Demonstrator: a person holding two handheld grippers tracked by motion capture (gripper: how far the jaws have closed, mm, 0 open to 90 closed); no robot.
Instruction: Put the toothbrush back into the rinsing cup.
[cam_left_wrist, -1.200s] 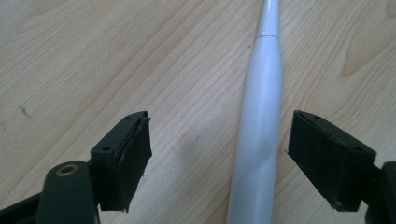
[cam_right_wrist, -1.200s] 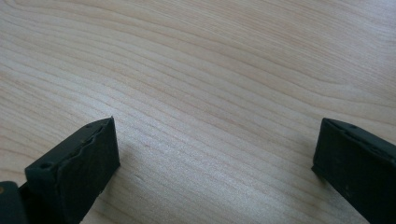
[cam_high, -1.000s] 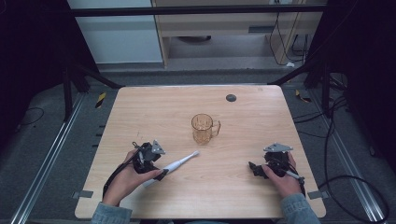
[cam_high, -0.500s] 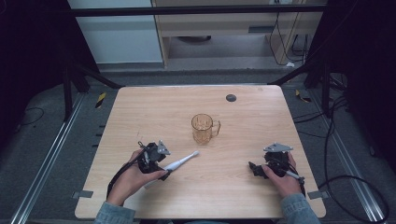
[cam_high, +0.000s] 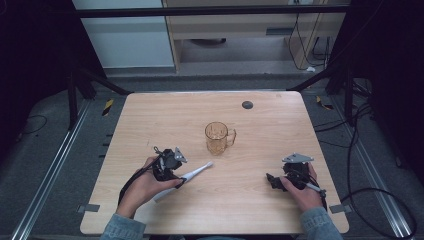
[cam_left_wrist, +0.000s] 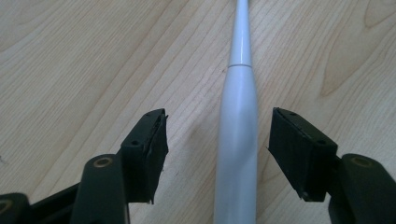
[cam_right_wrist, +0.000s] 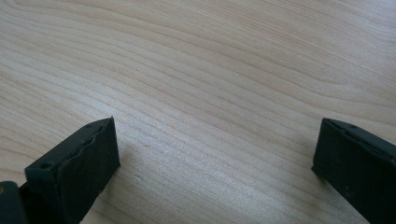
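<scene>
A white electric toothbrush (cam_high: 196, 170) lies flat on the wooden table (cam_high: 165, 120), head pointing toward an amber glass mug (cam_high: 217, 137). My left gripper (cam_high: 173, 173) sits low over the toothbrush's handle. In the left gripper view the toothbrush handle (cam_left_wrist: 237, 140) runs up between the two jaws of the left gripper (cam_left_wrist: 219, 135), which stands open with a gap on each side. My right gripper (cam_high: 273, 182) rests at the front right, held in a hand. The right gripper (cam_right_wrist: 217, 154) is wide open in its own view, with bare wood between the jaws.
A small dark disc (cam_high: 247, 105) lies near the table's far edge. The mug stands upright at the middle, handle to the right. Dark frame bars and cables surround the table.
My left gripper has crept to the right, bringing its jaws over the toothbrush handle. The right gripper, the mug and the toothbrush have stayed put.
</scene>
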